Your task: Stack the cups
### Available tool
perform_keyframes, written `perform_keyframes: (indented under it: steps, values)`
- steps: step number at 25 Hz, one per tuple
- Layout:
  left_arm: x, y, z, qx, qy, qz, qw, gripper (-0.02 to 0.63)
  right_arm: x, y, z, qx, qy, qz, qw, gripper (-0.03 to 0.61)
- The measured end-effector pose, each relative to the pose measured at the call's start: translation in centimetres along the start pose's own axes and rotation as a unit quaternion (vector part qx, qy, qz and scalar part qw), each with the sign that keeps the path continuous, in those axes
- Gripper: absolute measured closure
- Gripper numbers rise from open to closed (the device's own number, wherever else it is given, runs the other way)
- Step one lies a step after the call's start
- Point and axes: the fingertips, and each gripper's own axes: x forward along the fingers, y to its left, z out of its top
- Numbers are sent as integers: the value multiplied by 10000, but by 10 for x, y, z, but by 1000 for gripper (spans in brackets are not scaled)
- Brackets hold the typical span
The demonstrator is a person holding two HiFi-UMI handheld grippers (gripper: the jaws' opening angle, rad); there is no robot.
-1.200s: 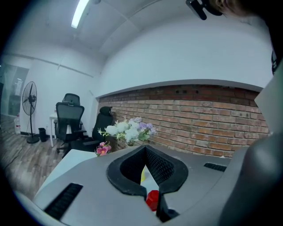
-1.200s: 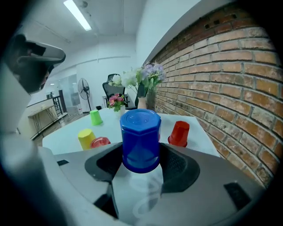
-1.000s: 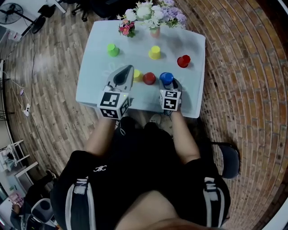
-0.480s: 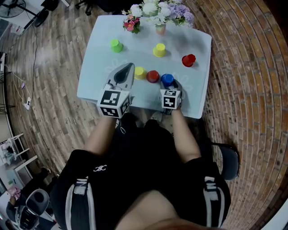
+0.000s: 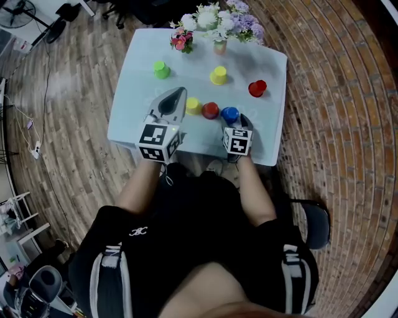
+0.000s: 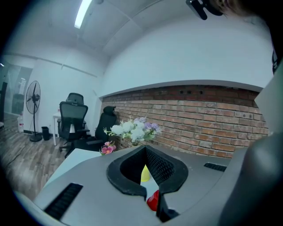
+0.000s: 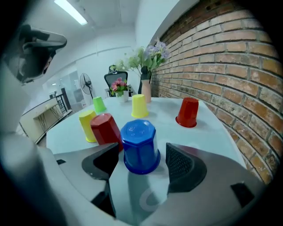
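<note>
Blue plastic, upside down on the near right part of the pale table (image 5: pixel 130 118): the blue cup (image 7: pixel 139 145) stands between the jaws of the right gripper (image 5: pixel 235 122). Those jaws have just been opening, and they stand wide now, with a sliver of tabletop showing on each side of the cup, so neither pad presses on it. Just left of it sits a red cup (image 7: pixel 105 129), also inverted, and left of that a yellow cup (image 7: pixel 87 125), the three making a short row. Farther off stand a second yellow cup (image 7: pixel 139 106) and a green cup (image 7: pixel 99 104), with another red cup (image 7: pixel 188 112) alone towards the right edge. The left gripper (image 6: pixel 145 149) hangs over the table's near left part, its jaws closed together with nothing between them. Flowers (image 5: pixel 214 18) stand at the far edge, and a brick wall runs along the right.
</note>
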Motion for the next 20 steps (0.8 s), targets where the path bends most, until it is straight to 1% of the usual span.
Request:
perform_keyframes:
  steps: [3,6,8,11,12,14,15,16,17,18,20]
  values:
    - [-1,-2,8,34,-109,-56,9999,612,-23,-4,26,17,-423,-35,9991,259]
    - [-3,-5,17,77,-226,-132,9996,612,-55,-10,68,71,-1064,-158,9942,259]
    - [-6,-8,23,106,-299,-187,9993,612,-80,-13,101,166,-1586,-269,9868,259]
    - [-12,-15,30,165,-373,-274,9988,612,-123,-18,149,318,-2384,-495,9694,276]
    - [-13,-18,33,193,-399,-306,9986,612,-140,-21,164,390,-2632,-621,9619,311]
    - [-16,-23,39,246,-461,-367,9980,612,-178,-27,193,570,-3114,-889,9444,425]
    - [-18,-25,43,265,-495,-391,9977,612,-197,-29,206,626,-3339,-987,9353,489]
    - [-19,-26,46,281,-527,-408,9974,612,-214,-29,217,641,-3537,-1052,9272,577]
    - [-21,-27,49,298,-559,-418,9971,612,-227,-28,227,622,-3686,-1078,9212,578]
    - [-22,-28,52,317,-593,-423,9968,612,-236,-27,234,596,-3778,-1073,9177,578]
    - [-26,-29,57,344,-663,-429,9963,612,-246,-23,241,595,-3848,-1036,9152,578]
